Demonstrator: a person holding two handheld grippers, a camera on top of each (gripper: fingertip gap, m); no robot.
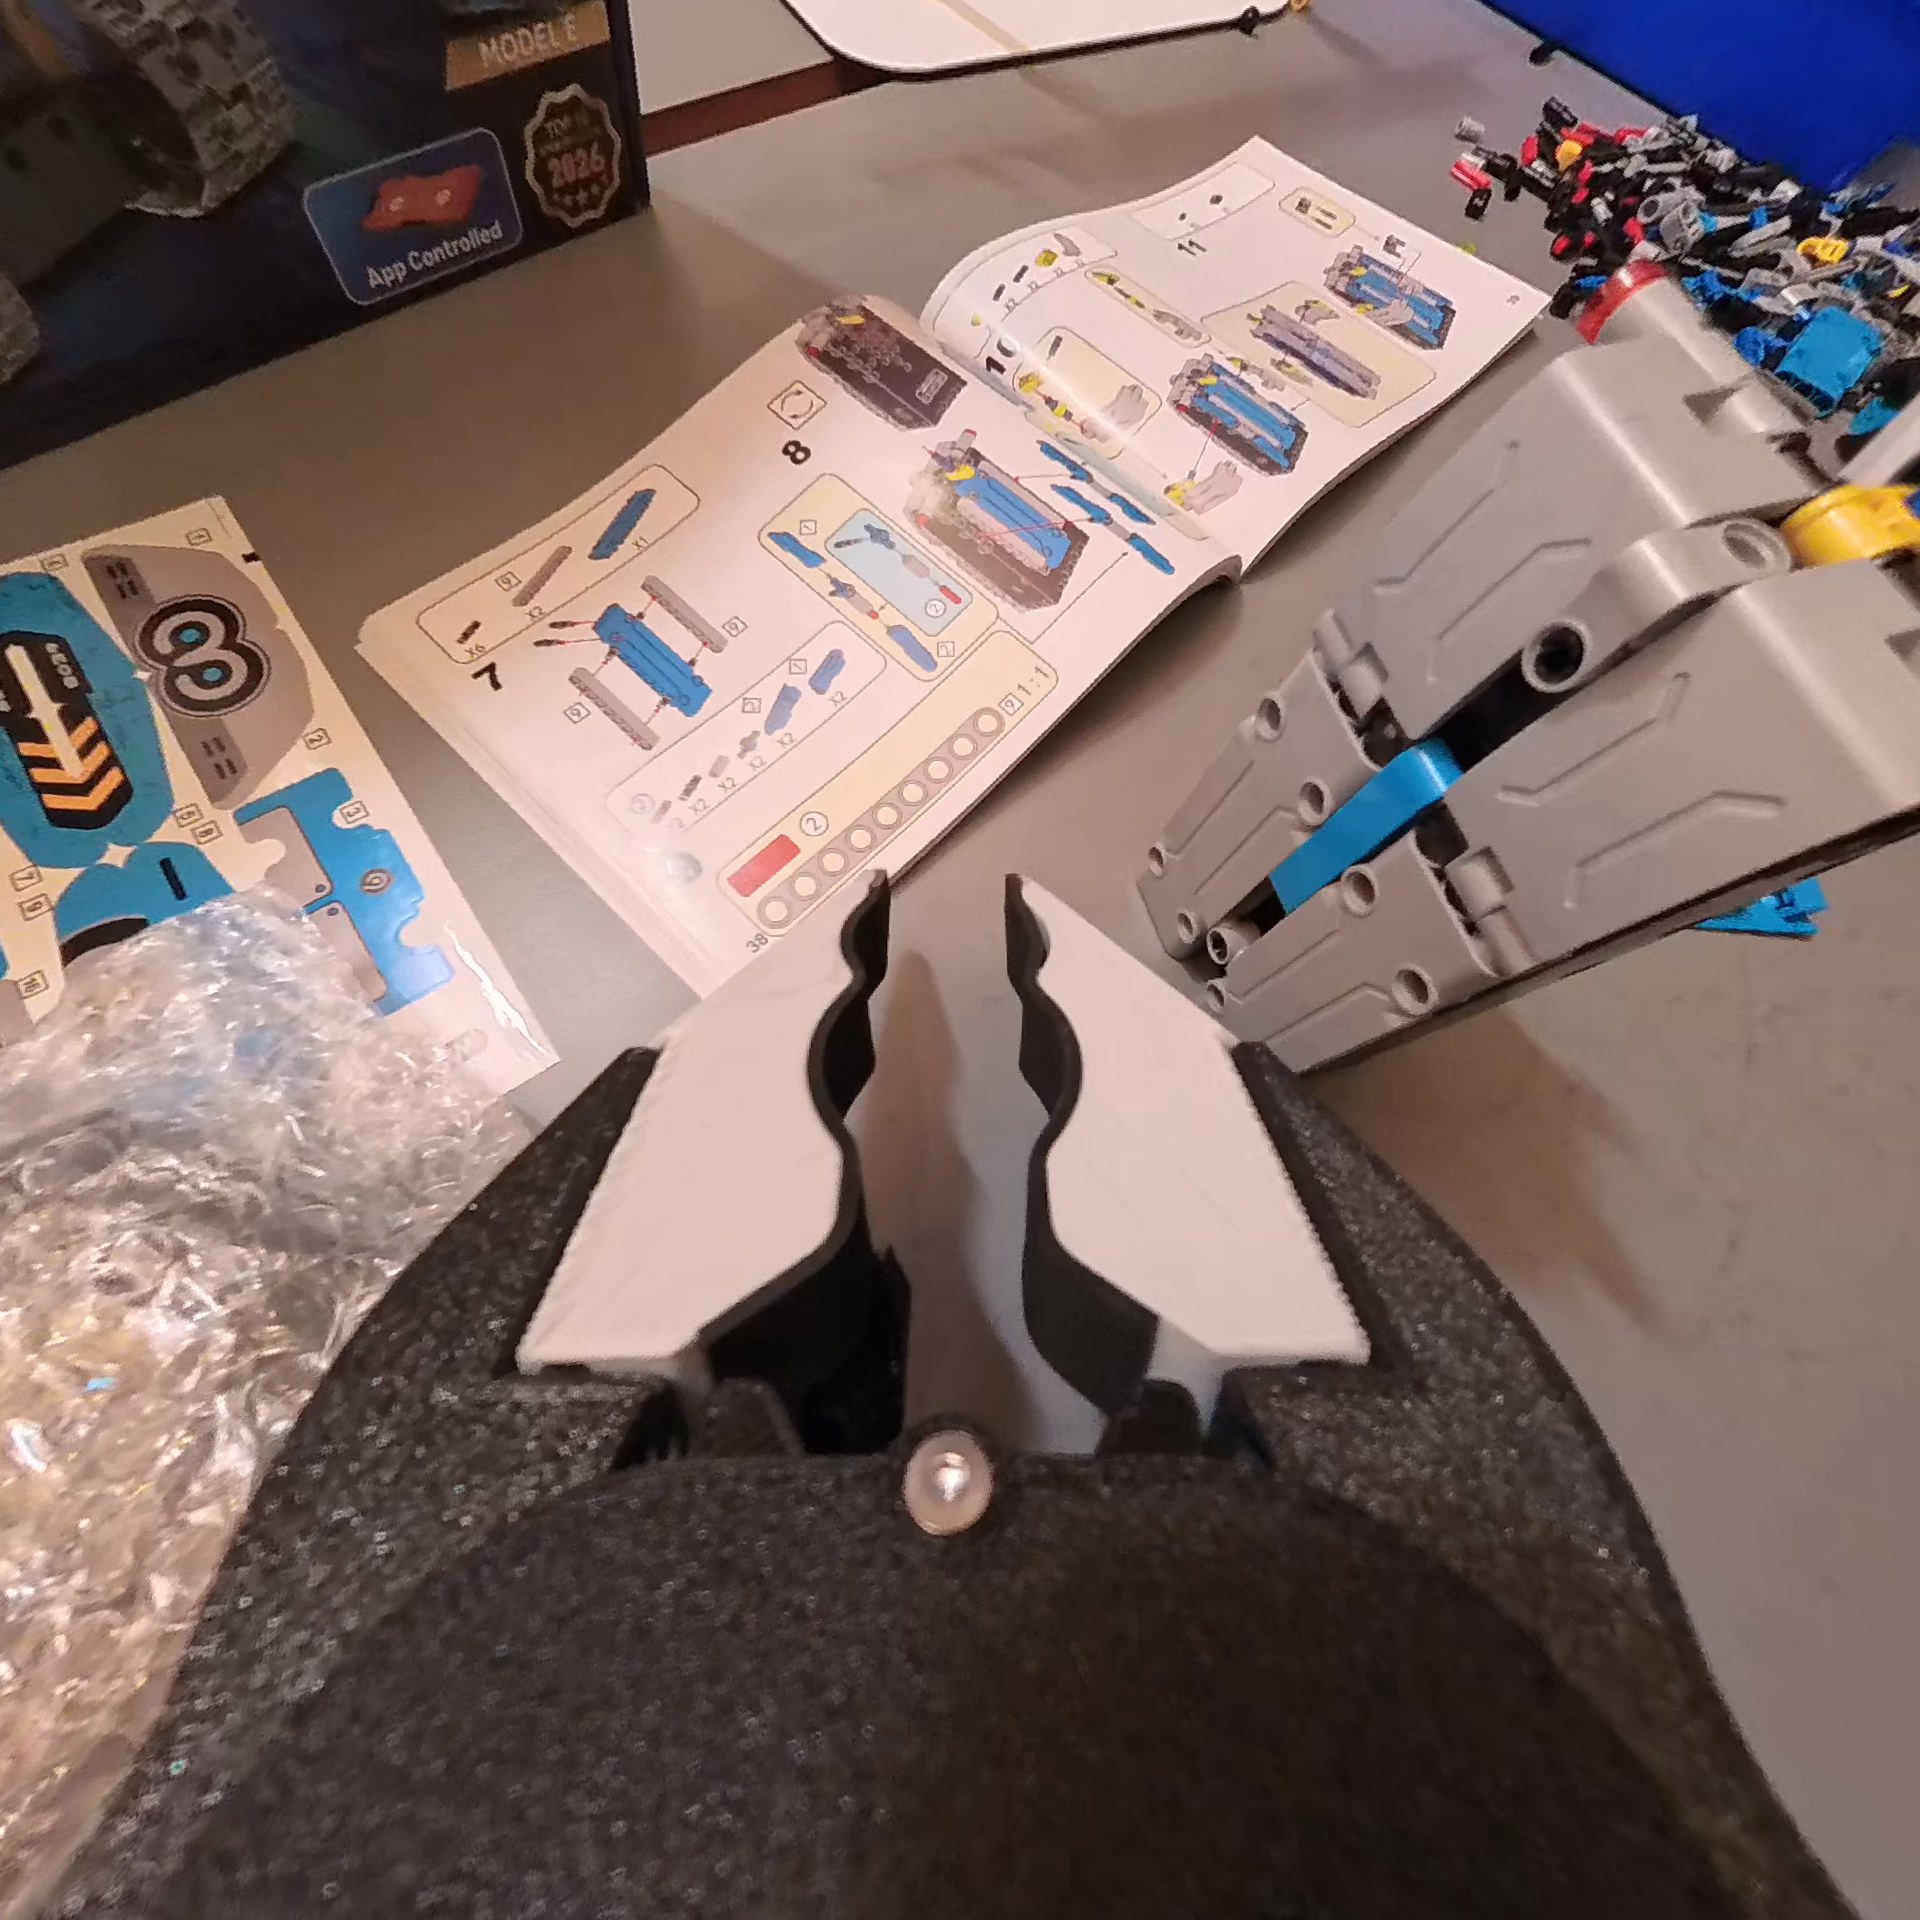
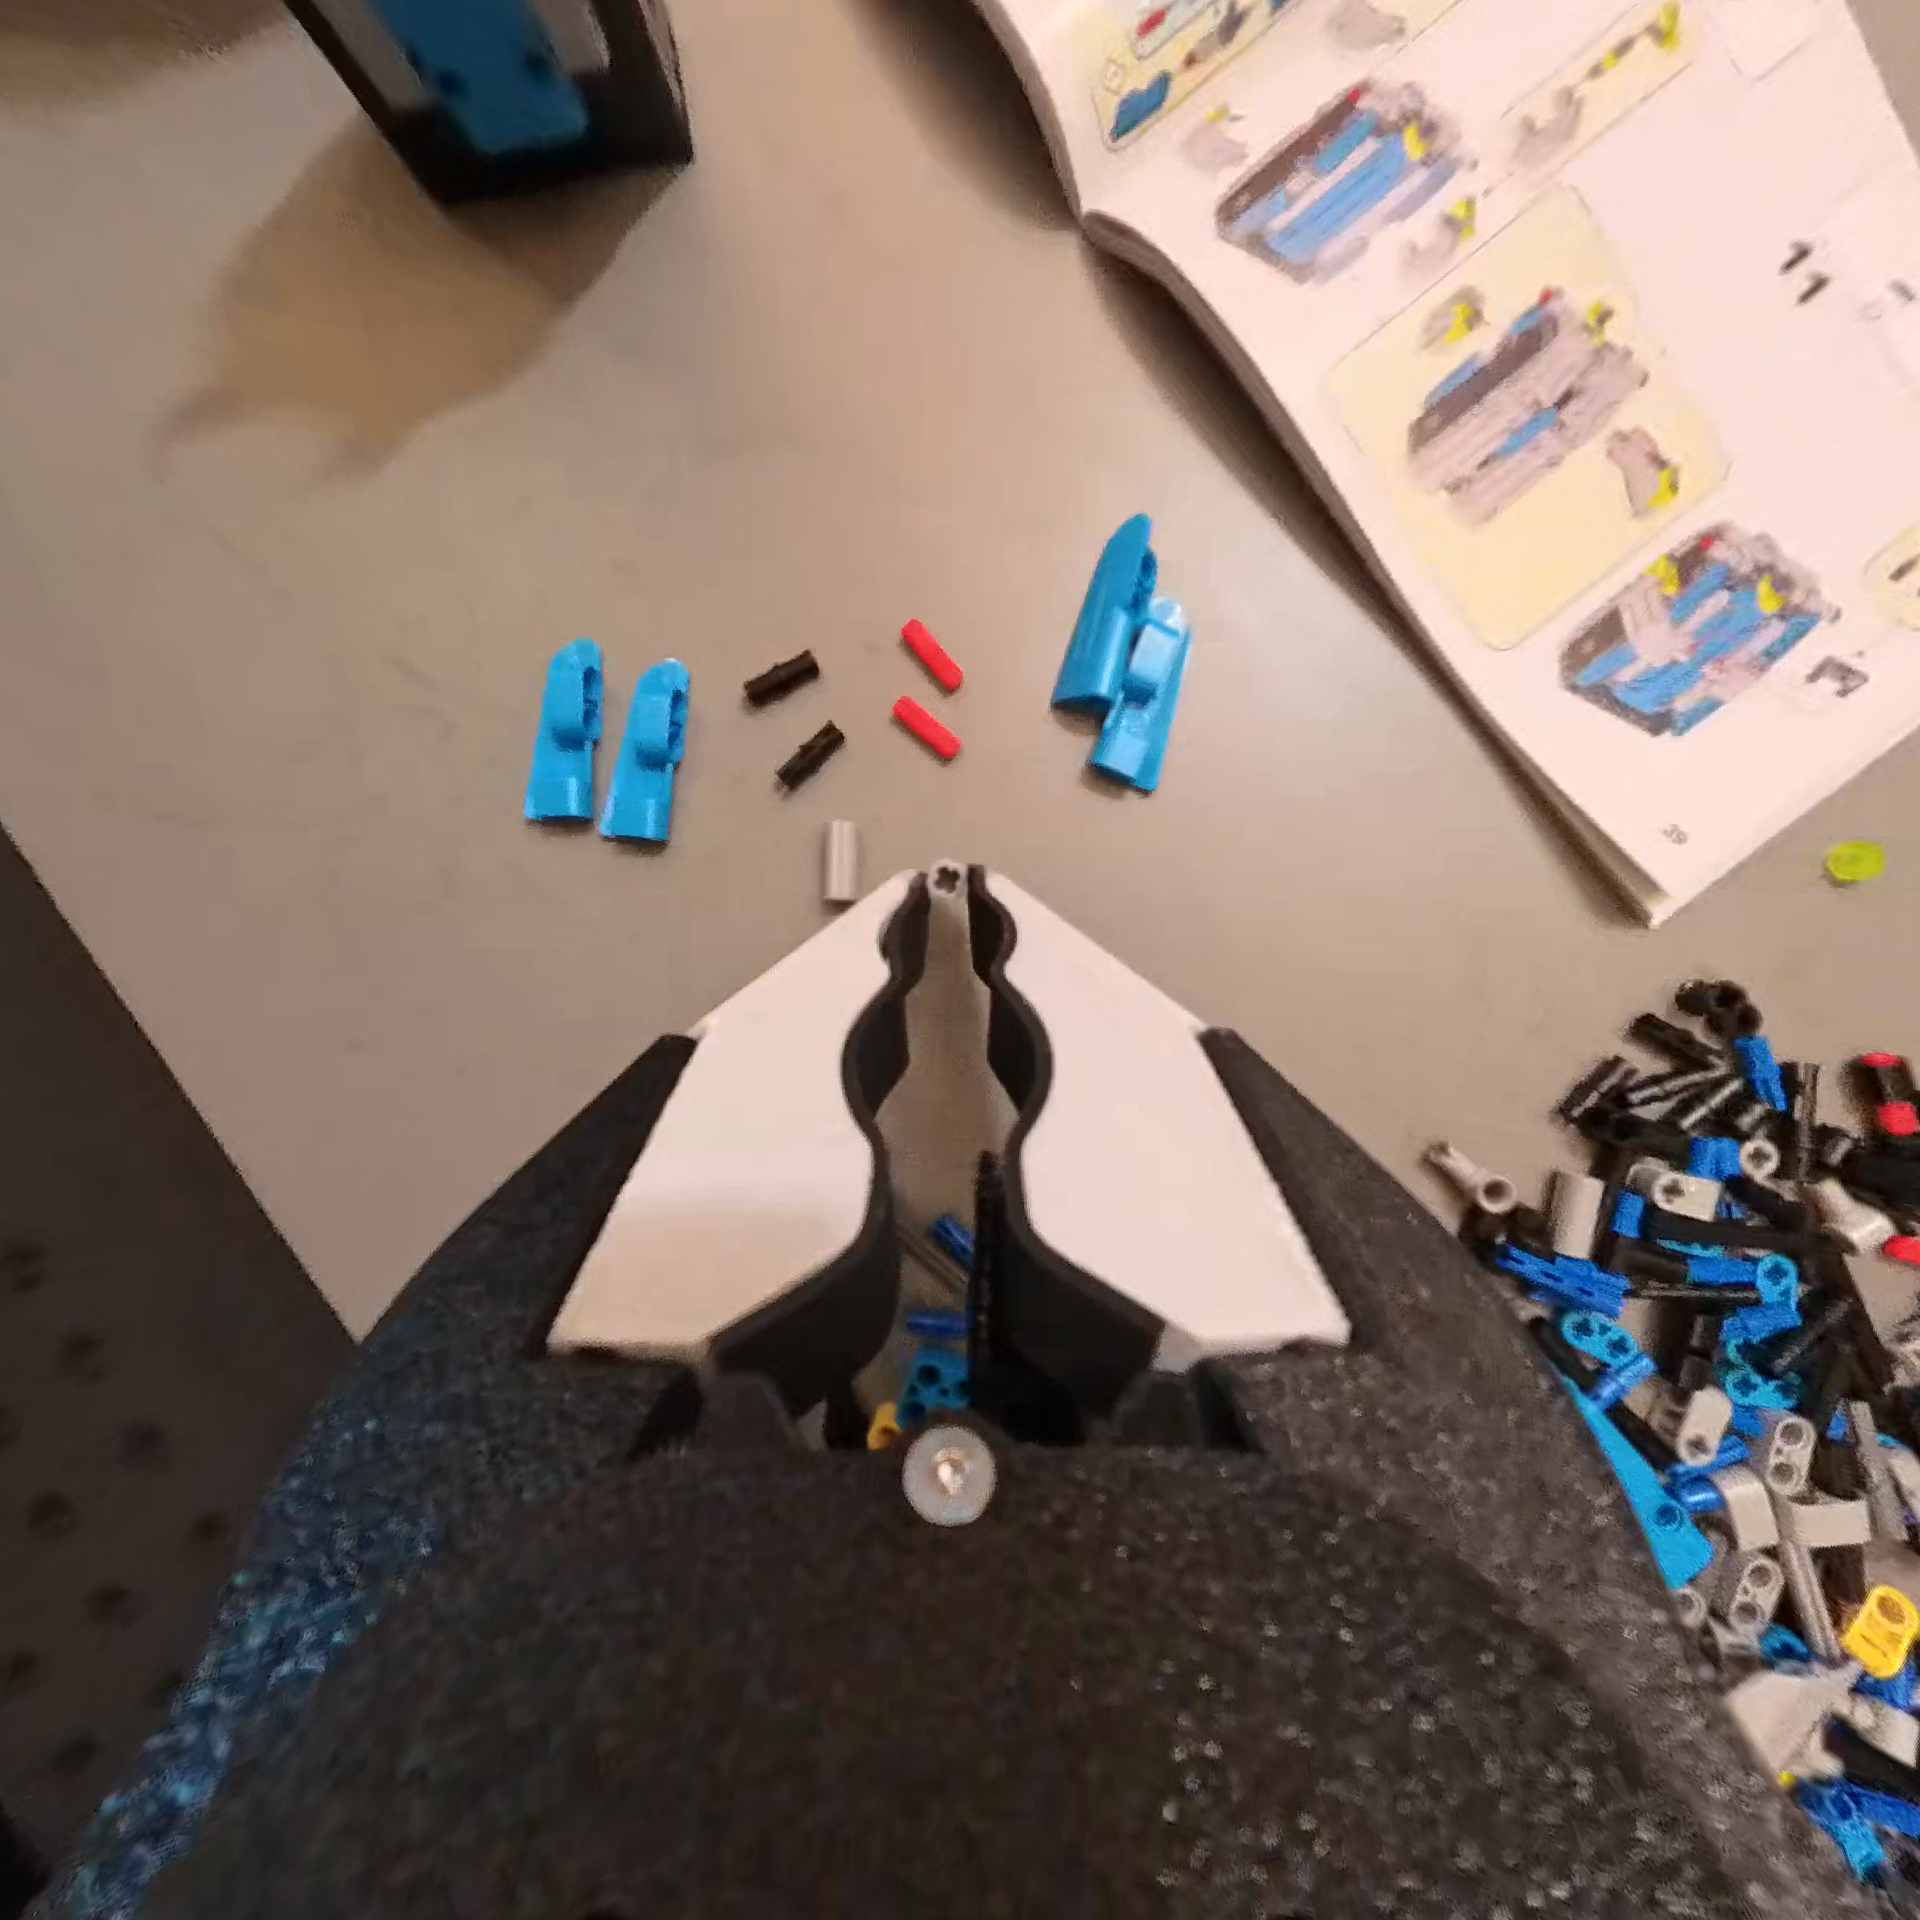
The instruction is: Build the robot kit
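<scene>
Small light-grey plastic connector sleeve [image 2: 945, 881], cross-shaped hole at its end: pinched end-on between the tips of the right gripper [image 2: 945, 883], jaws closed on it, just above the grey tabletop [image 2: 727, 416]. A second matching grey sleeve [image 2: 840, 858] lies on the table just beside the tips, to their left. Ahead, laid out in a row: two blue curved panel pieces [image 2: 608, 740], two black pins [image 2: 795, 717], two red pins [image 2: 928, 686], then two more blue curved panels [image 2: 1122, 665] touching each other. Open instruction booklet [image 2: 1558, 416] upper right; loose pile of mixed black, blue and grey bricks [image 2: 1725, 1299] at right. Held sleeve looks light, rigid, smooth; round sides likely slippery, so I'd judge it prone to twisting or popping out of a tip-only grip. Left gripper [image 1: 945, 894] has jaws apart, holding nothing, hovering near the booklet's lower edge; grey-and-blue built brick assembly [image 1: 1507, 748] to its right, sticker sheet [image 1: 208, 748] and crumpled clear plastic bag [image 1: 187, 1195] to its left.
</scene>
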